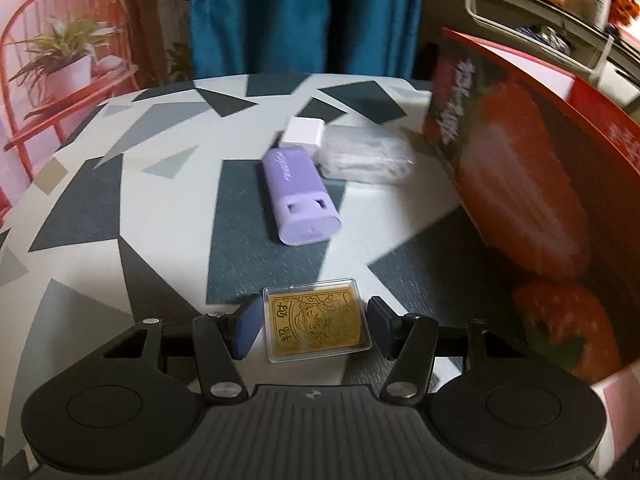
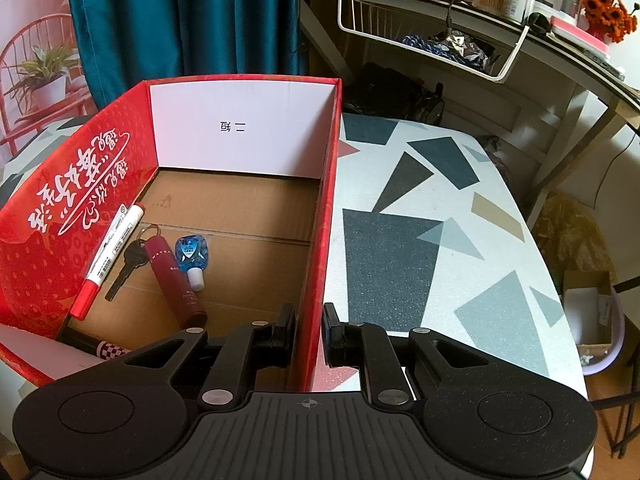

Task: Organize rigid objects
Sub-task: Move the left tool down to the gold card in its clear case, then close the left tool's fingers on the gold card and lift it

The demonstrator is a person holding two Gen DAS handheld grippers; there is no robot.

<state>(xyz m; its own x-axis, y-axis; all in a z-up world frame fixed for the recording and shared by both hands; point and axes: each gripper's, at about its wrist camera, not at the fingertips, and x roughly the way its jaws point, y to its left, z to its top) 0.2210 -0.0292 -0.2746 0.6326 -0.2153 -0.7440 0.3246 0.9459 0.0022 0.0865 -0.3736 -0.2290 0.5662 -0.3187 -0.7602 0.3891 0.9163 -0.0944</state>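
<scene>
In the left wrist view my left gripper (image 1: 314,326) is open, its two blue pads on either side of a gold card in a clear case (image 1: 316,325) lying flat on the table. Farther off lie a purple case (image 1: 300,196), a white block (image 1: 303,133) and a clear plastic box (image 1: 364,154). The red cardboard box (image 1: 520,184) stands at the right. In the right wrist view my right gripper (image 2: 309,336) is shut on the red box's right wall (image 2: 320,248). Inside the box lie a red-capped marker (image 2: 110,256), a key (image 2: 128,260), a dark red tube (image 2: 174,280) and a small blue bottle (image 2: 193,254).
The table (image 2: 420,240) has a white top with grey and dark triangles. A teal curtain (image 2: 180,16) hangs behind it. A desk with a white wire basket (image 2: 432,32) stands at the back right. A checkered object (image 2: 110,350) shows at the box's near left corner.
</scene>
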